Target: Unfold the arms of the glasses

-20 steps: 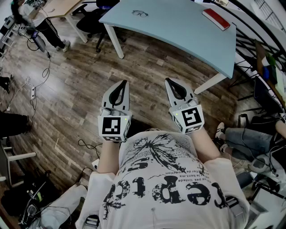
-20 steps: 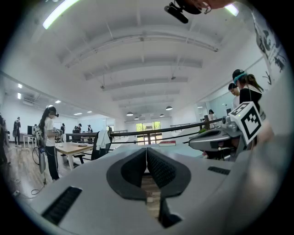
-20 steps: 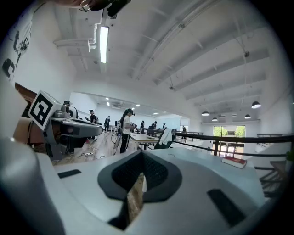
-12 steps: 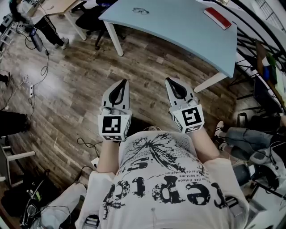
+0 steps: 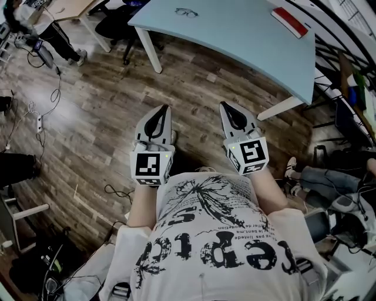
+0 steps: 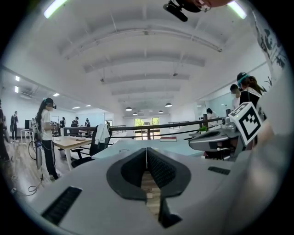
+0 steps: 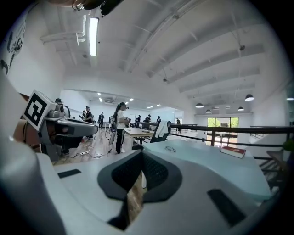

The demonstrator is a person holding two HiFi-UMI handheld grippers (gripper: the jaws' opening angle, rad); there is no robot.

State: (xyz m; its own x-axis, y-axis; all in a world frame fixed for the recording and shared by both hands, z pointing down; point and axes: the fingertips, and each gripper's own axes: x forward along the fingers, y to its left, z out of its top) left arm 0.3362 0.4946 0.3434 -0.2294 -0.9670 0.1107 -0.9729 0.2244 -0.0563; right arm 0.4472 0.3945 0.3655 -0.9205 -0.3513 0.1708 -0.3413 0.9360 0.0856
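Note:
The glasses (image 5: 186, 12) lie on the far part of a pale blue table (image 5: 235, 41), small and dark; they also show as thin frames (image 7: 170, 149) in the right gripper view. My left gripper (image 5: 163, 109) and right gripper (image 5: 224, 107) are held side by side in front of the person's chest, above the wooden floor and well short of the table. Both point roughly level toward the table. Each has its jaws shut with nothing between them.
A red book (image 5: 289, 22) lies on the table's far right. White table legs (image 5: 150, 53) stand ahead. A black railing (image 5: 335, 64) runs along the right. An office chair (image 5: 114, 26) and another desk (image 5: 73, 7) stand at the far left; cables lie on the floor (image 5: 47, 111).
The view has crept slightly toward the table; both grippers keep their place and stay shut.

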